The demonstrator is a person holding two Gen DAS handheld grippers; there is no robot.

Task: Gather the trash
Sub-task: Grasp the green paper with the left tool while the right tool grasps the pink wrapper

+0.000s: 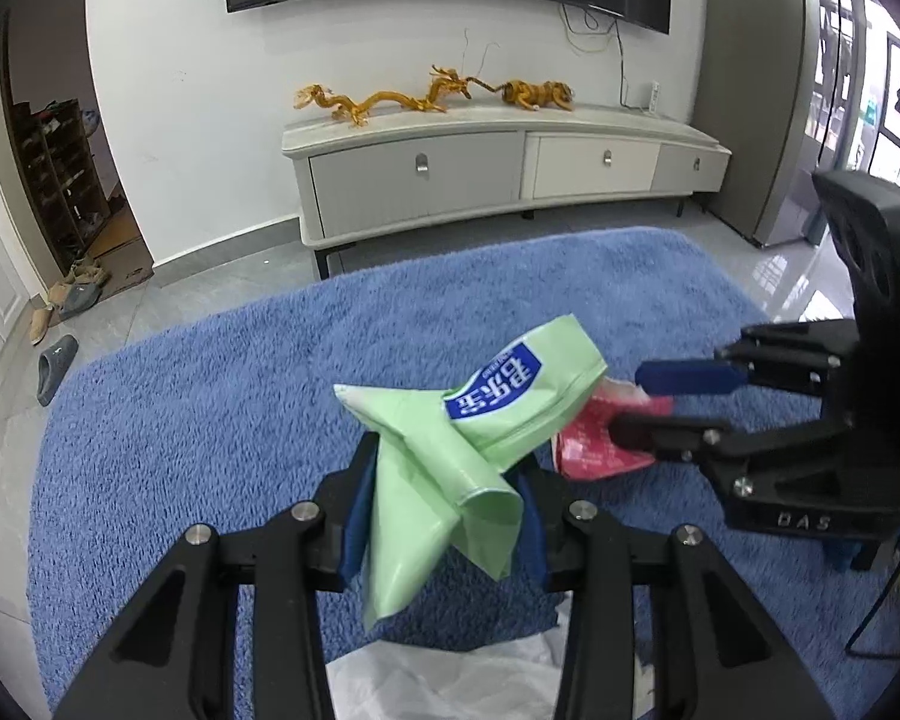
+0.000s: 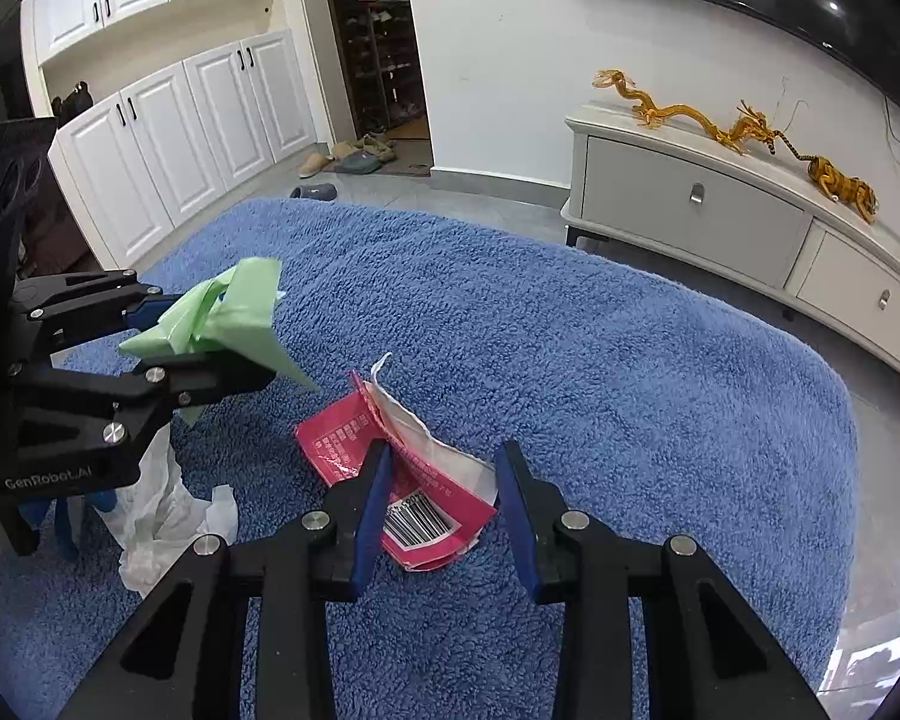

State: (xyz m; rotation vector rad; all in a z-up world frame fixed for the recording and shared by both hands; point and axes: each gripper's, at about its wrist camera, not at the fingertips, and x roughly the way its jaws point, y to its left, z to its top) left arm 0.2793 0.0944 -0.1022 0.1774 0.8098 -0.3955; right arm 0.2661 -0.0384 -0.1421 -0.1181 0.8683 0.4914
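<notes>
My left gripper [image 1: 444, 480] is shut on a crumpled light green wrapper [image 1: 450, 456] with a blue label and holds it above the blue rug; the same gripper [image 2: 210, 336] and green wrapper [image 2: 228, 318] show at left in the right wrist view. A torn pink wrapper [image 2: 402, 468] with a barcode lies on the rug. My right gripper [image 2: 444, 462] is open with its fingers on either side of the pink wrapper. In the left wrist view the right gripper [image 1: 630, 402] sits at the pink wrapper [image 1: 588, 450].
A white plastic bag [image 2: 162, 504] lies on the blue rug [image 2: 570, 360] below the left gripper, also low in the left wrist view [image 1: 450, 678]. A grey TV cabinet [image 1: 498, 168] stands beyond the rug. Slippers [image 1: 57, 366] lie on the tiled floor.
</notes>
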